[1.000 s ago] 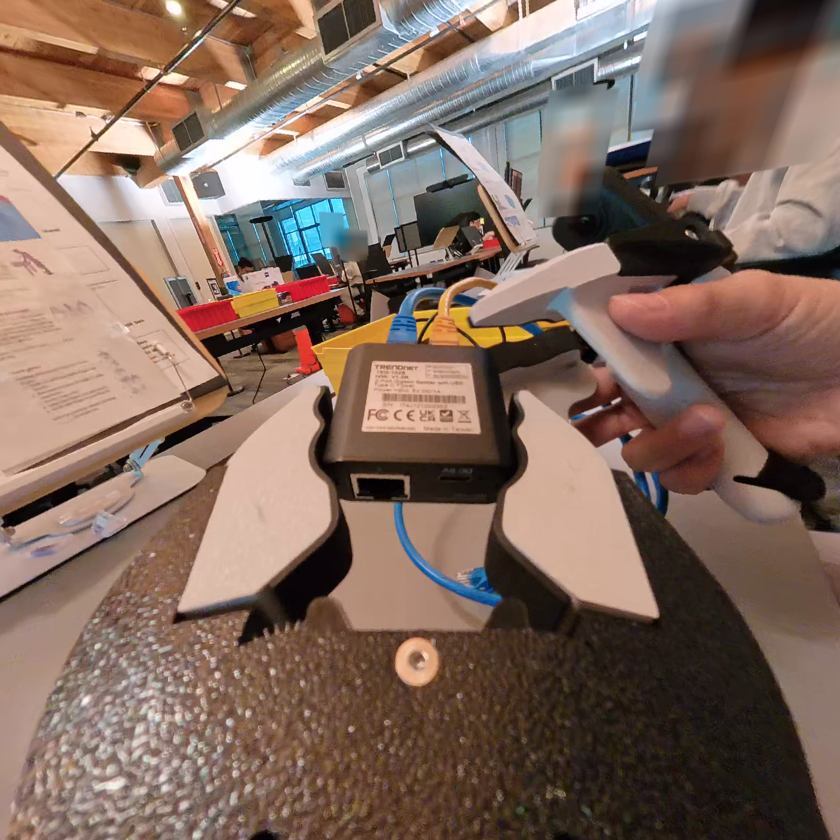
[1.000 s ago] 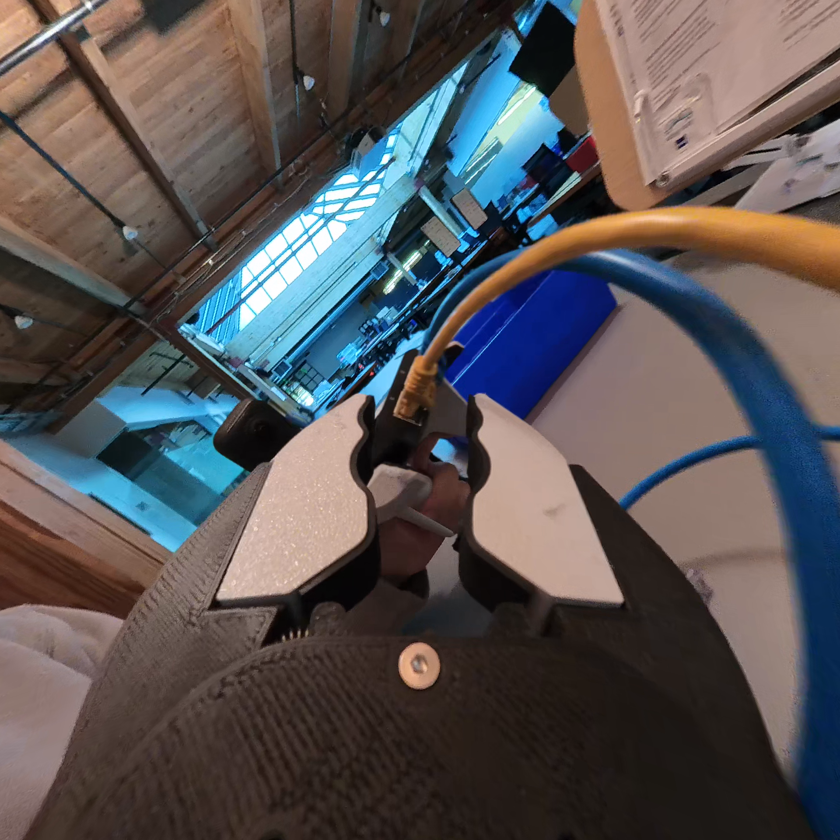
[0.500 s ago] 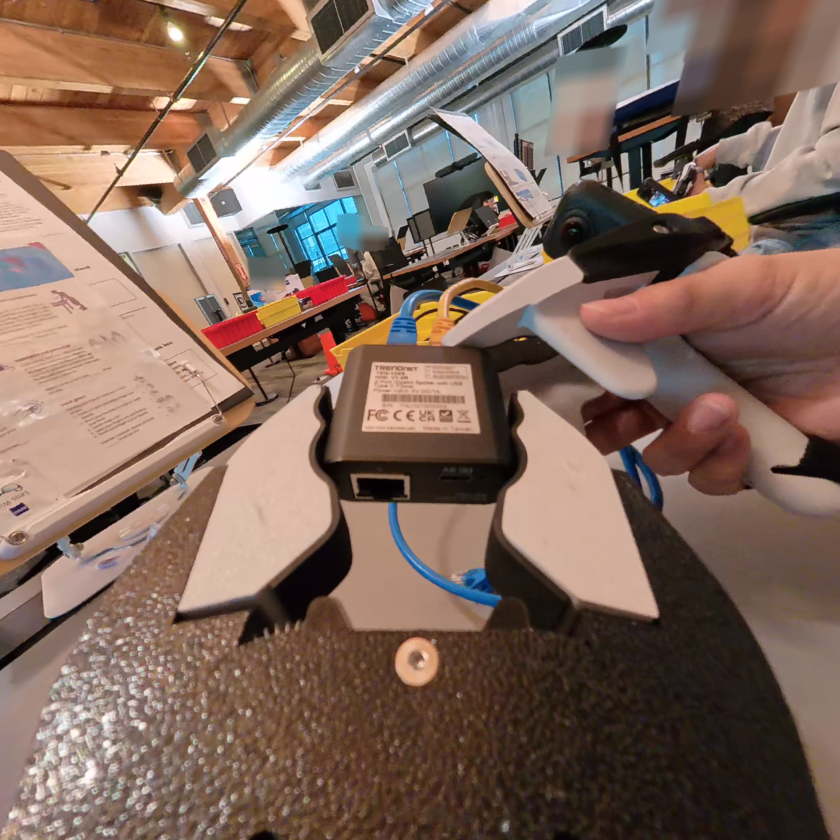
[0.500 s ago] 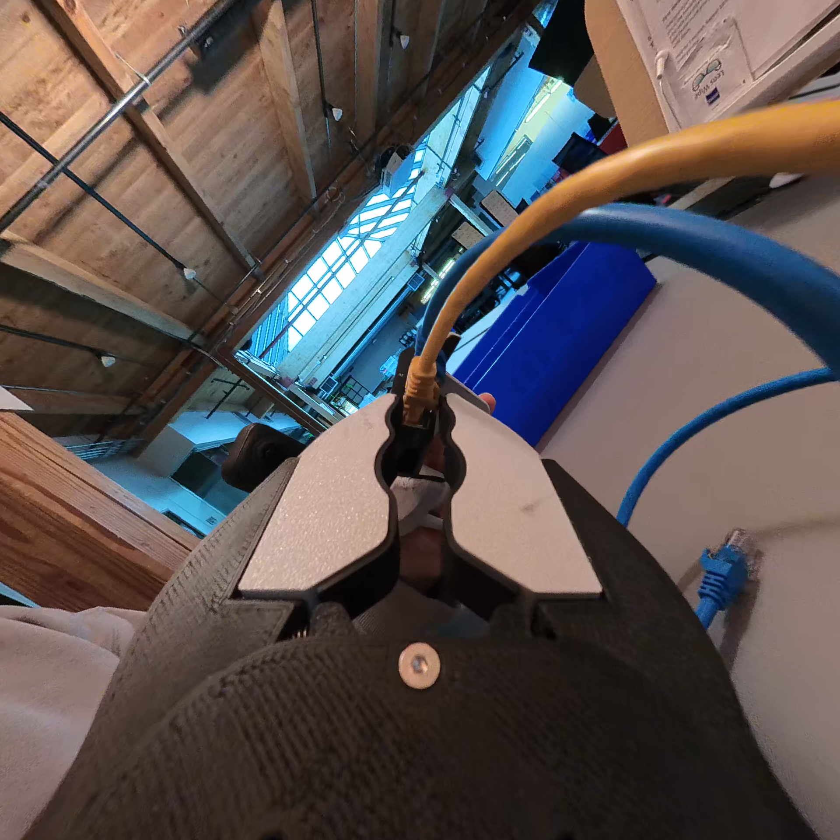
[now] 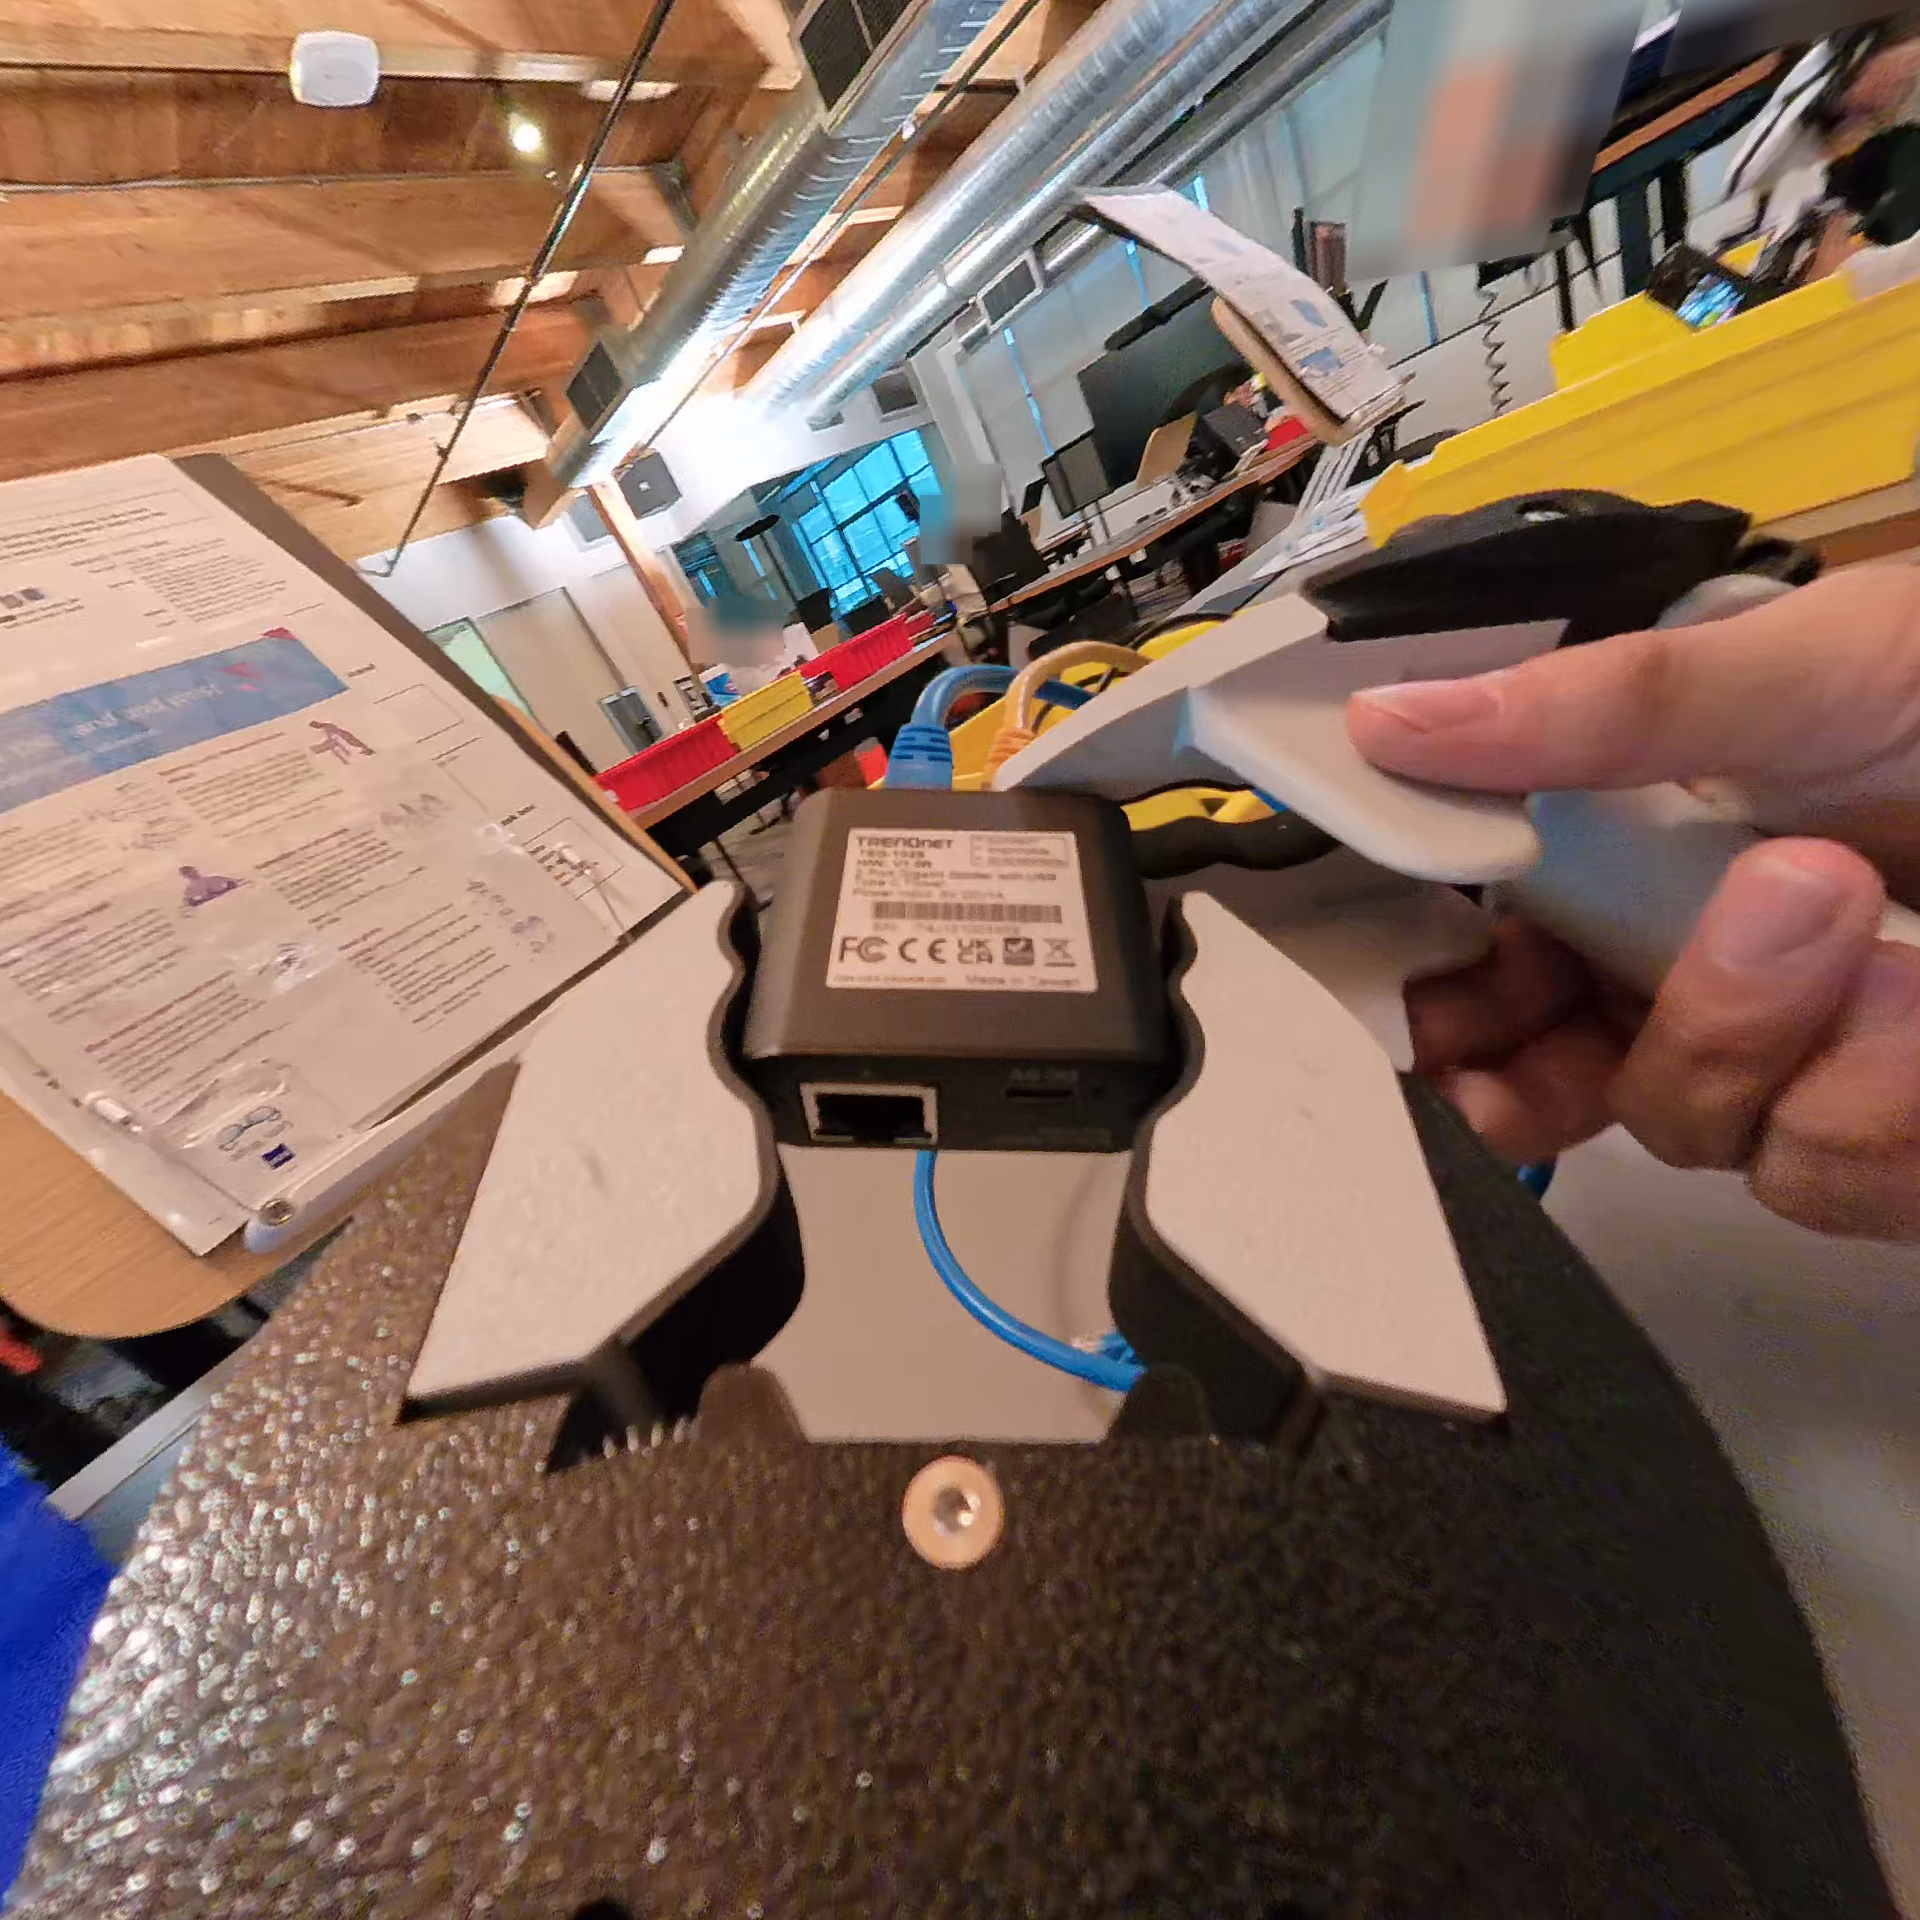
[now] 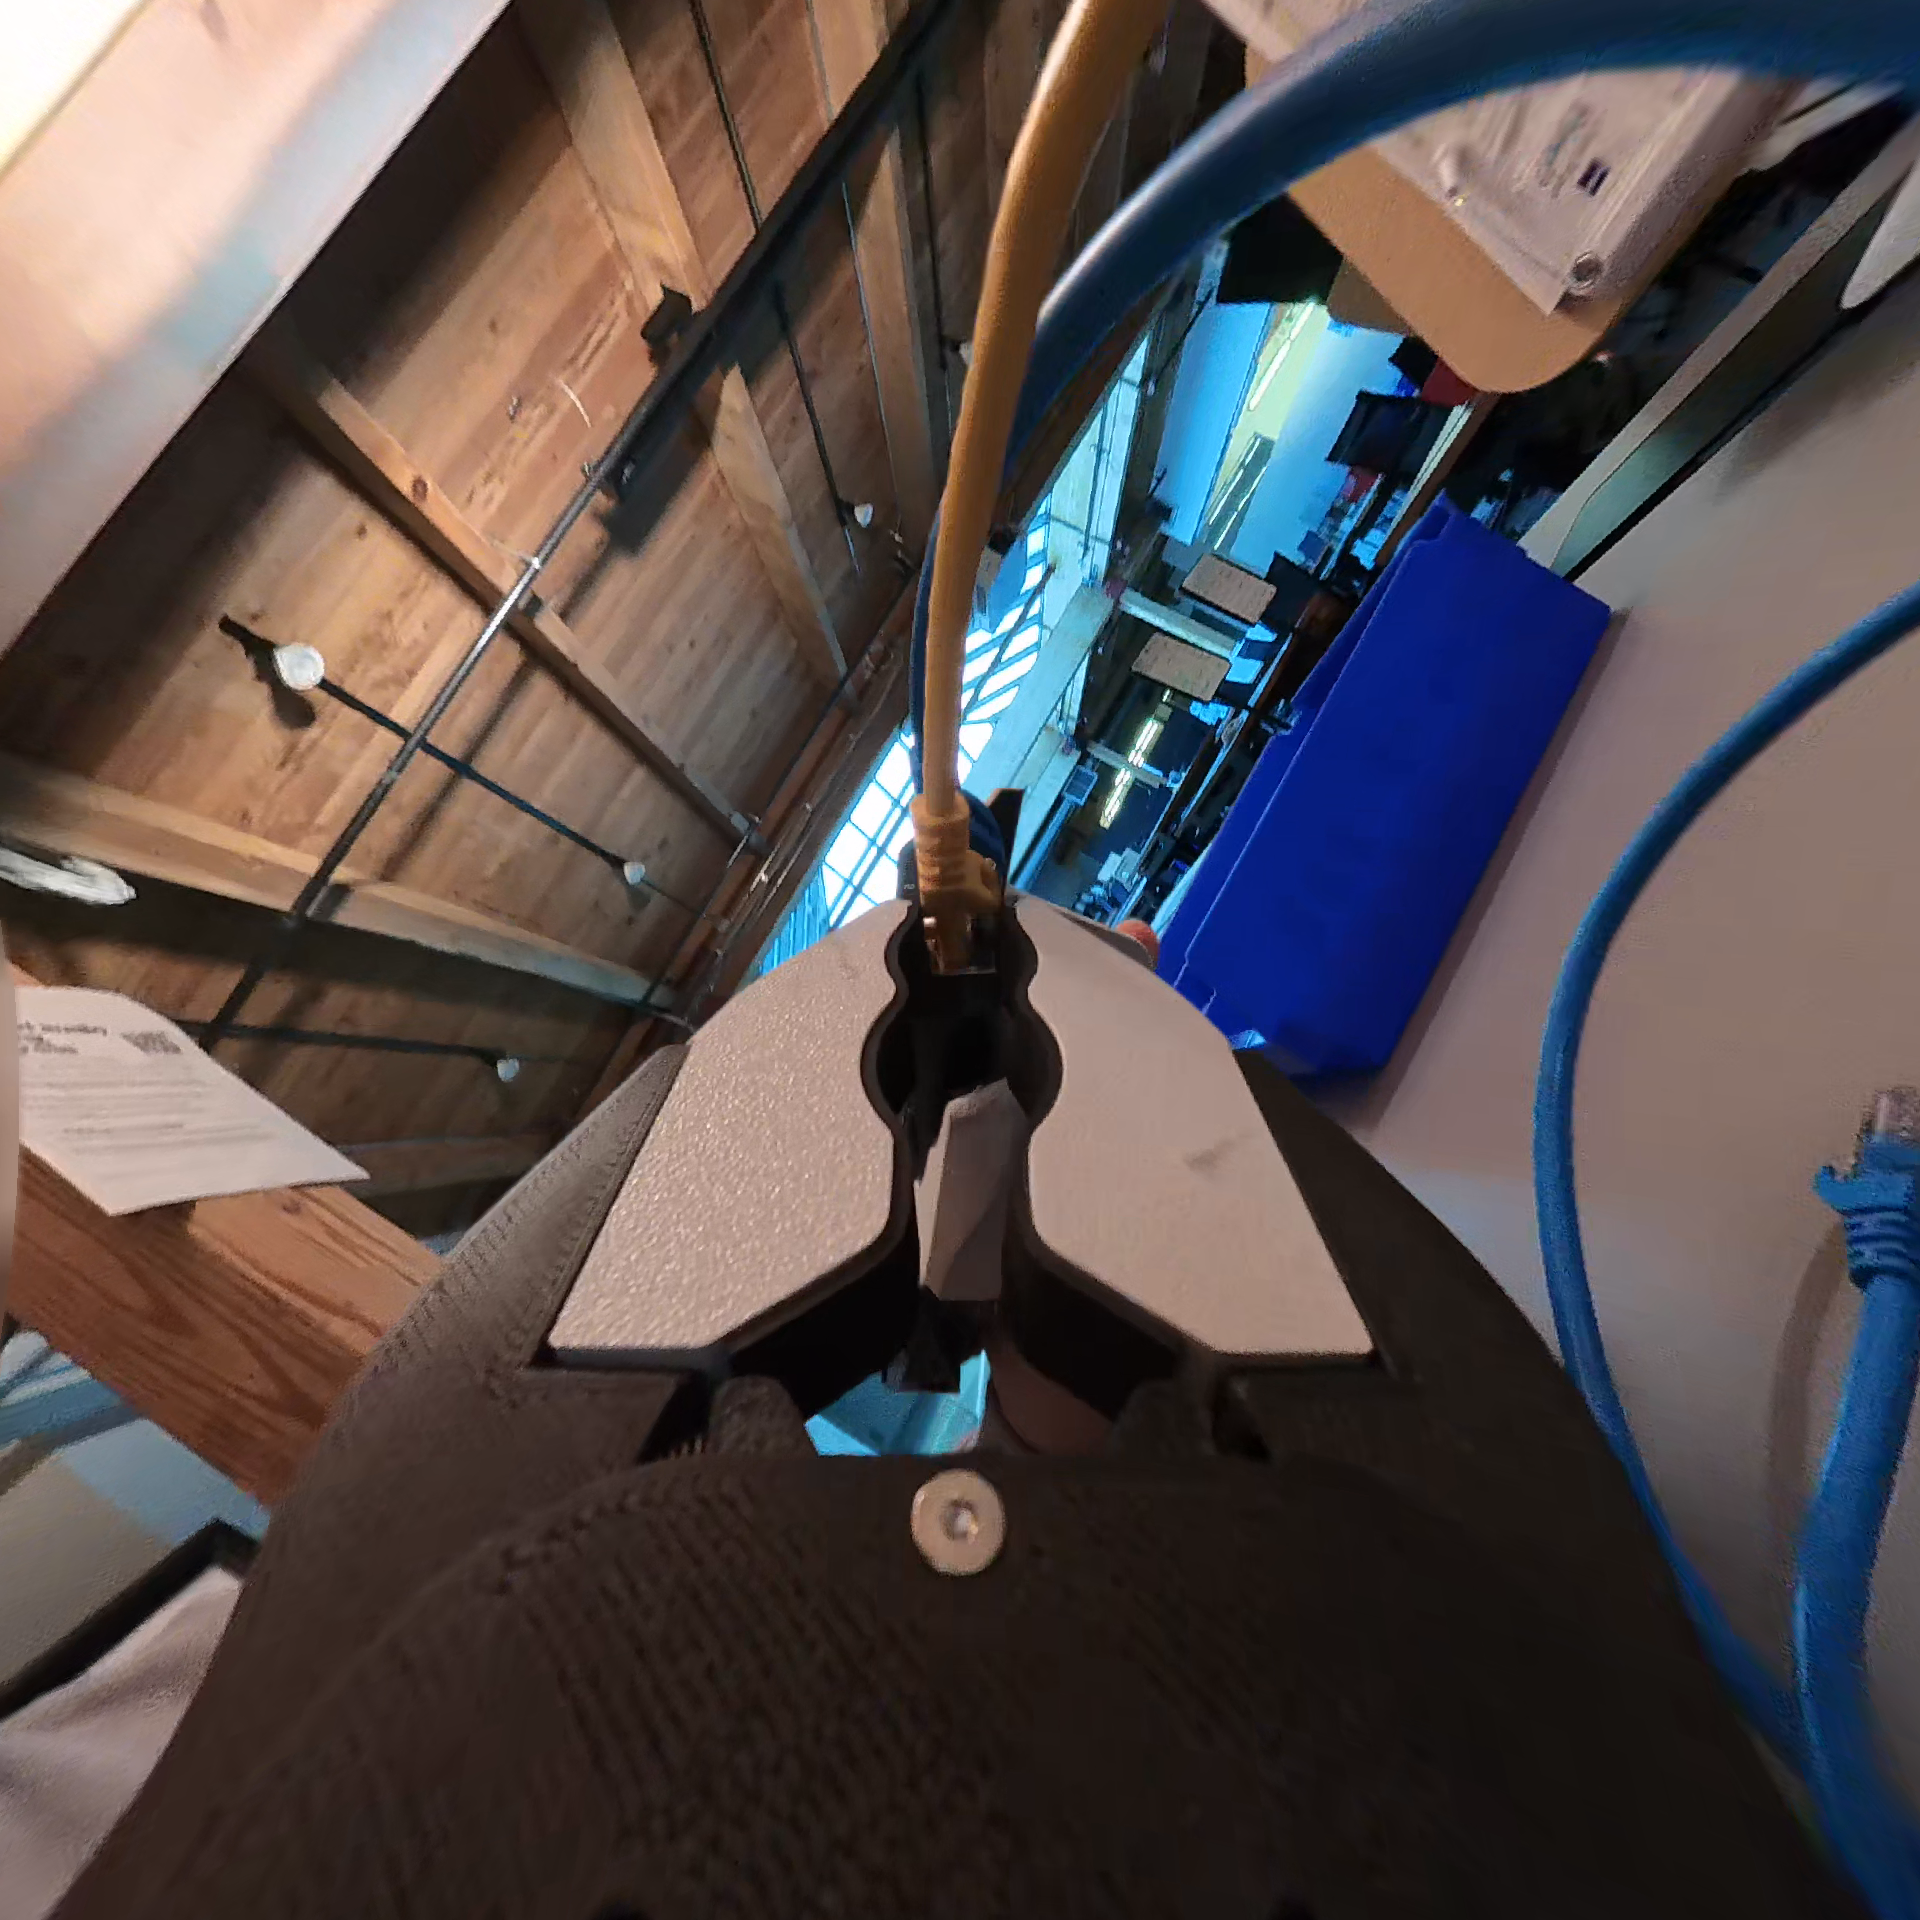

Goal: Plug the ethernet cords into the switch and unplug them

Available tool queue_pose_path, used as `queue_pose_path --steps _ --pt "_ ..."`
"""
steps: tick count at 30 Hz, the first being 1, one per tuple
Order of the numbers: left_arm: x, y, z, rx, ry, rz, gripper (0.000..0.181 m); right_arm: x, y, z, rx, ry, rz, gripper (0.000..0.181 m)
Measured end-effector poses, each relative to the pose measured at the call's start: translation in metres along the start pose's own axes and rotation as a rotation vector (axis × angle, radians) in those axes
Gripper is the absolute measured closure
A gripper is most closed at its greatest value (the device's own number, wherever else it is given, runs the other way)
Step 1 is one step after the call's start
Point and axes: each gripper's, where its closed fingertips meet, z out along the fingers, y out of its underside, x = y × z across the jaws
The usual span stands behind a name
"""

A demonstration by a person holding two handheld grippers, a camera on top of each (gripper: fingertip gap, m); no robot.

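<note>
Left gripper (image 5: pixel 961 997) is clamped on the small black plastic switch box (image 5: pixel 951 935), held up off the pale grey worktop (image 5: pixel 1714 1299), white label up, one empty port facing the cam. On the far side, the blue ethernet cord (image 5: pixel 920 743) and the yellow ethernet cord (image 5: pixel 1023 717) sit plugged in. Right gripper (image 6: pixel 961 935) has its fingers pinched nearly together on the yellow cord's plug, right at the switch.

Looks like the unplug step, yellow first. Next move prob. needs the latch tab pressed, then a straight pull back w/ the left holding firm.

Can't see the tab or how deep the plug sits: fingers cover it. A loose blue plug (image 6: pixel 1870 1195) lies on the worktop, its cord running out of frame. Bkgd is blurred in spots.
</note>
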Motion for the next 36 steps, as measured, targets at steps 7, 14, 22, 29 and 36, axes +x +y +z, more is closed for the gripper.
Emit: queue_pose_path --steps 7,14,22,29,36 --pt "0.001 0.001 0.004 -0.002 -0.052 -0.021 0.108 0.002 -0.005 -0.001 0.092 0.027 -0.009 0.169" --pt "0.001 0.003 0.004 -0.001 -0.047 -0.039 0.109 0.003 -0.004 -0.002 0.087 0.007 -0.02 0.169" --pt "-0.001 0.011 0.007 -0.026 -0.1 -0.045 0.109 0.011 -0.005 0.0 0.034 0.04 -0.162 0.17" --pt "-0.007 0.006 0.004 -0.004 -0.151 0.005 0.109 0.004 -0.003 0.005 -0.01 -0.059 -0.163 0.169" --pt "-0.006 -0.001 0.002 0.027 -0.124 0.02 0.109 -0.003 -0.003 0.004 -0.003 -0.095 -0.162 0.169"
